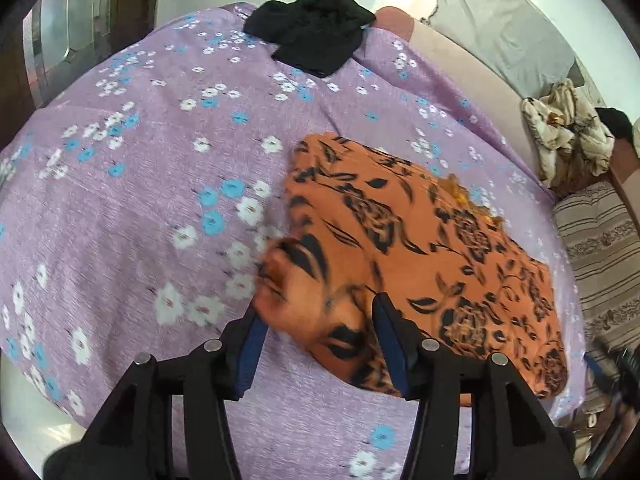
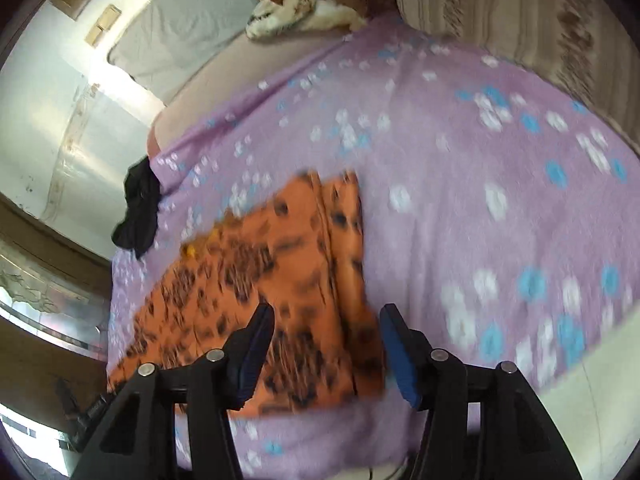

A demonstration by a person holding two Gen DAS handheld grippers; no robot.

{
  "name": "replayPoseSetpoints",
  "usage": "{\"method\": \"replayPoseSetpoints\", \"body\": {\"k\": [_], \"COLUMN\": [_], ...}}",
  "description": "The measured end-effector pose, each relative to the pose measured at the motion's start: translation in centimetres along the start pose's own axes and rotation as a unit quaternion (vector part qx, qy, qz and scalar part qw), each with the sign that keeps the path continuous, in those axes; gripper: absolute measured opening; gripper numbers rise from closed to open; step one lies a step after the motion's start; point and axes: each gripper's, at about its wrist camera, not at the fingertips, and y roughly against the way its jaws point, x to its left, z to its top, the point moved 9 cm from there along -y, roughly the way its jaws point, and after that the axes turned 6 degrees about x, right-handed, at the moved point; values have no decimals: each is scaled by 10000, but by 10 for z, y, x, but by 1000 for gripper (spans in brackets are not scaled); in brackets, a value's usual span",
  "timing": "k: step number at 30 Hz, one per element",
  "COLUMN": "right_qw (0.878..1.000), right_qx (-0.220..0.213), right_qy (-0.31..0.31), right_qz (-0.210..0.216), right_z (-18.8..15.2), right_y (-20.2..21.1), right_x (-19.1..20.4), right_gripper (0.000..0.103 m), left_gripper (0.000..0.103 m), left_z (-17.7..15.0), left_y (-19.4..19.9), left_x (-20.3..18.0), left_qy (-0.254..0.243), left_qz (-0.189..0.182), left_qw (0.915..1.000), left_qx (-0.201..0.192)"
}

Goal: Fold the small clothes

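An orange cloth with a black flower print [image 1: 420, 240] lies folded on the purple flowered bed sheet [image 1: 140, 200]. My left gripper [image 1: 316, 320] is open, its jaws either side of the cloth's near corner, which is raised and blurred. In the right wrist view the same cloth [image 2: 272, 264] lies left of centre, blurred. My right gripper [image 2: 326, 324] is open above the cloth's near right edge. The right gripper also shows at the far right edge of the left wrist view [image 1: 616, 372].
A black garment [image 1: 316, 32] lies at the sheet's far edge, also seen in the right wrist view [image 2: 138, 208]. A crumpled cream and brown cloth [image 1: 568, 136] and a striped pillow [image 1: 600, 256] lie to the right. A grey pillow [image 1: 500, 24] lies beyond.
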Motion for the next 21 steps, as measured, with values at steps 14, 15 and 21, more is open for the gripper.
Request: {"method": "replayPoseSetpoints", "body": {"k": [14, 15, 21], "right_qw": [9930, 9932, 9969], "right_qx": [503, 327, 341], "right_qy": [866, 918, 558], "right_qz": [-624, -629, -446], "right_z": [59, 65, 59], "right_y": [-105, -95, -80], "right_x": [16, 26, -6], "right_gripper": [6, 6, 5], "left_gripper": [57, 57, 57], "left_z": [-9, -8, 11], "left_y": [-19, -20, -15], "left_x": [26, 26, 14], "left_qy": [225, 214, -4], "left_qz": [98, 106, 44], "left_qw": [9997, 9997, 10000], "left_qx": [89, 80, -66]}}
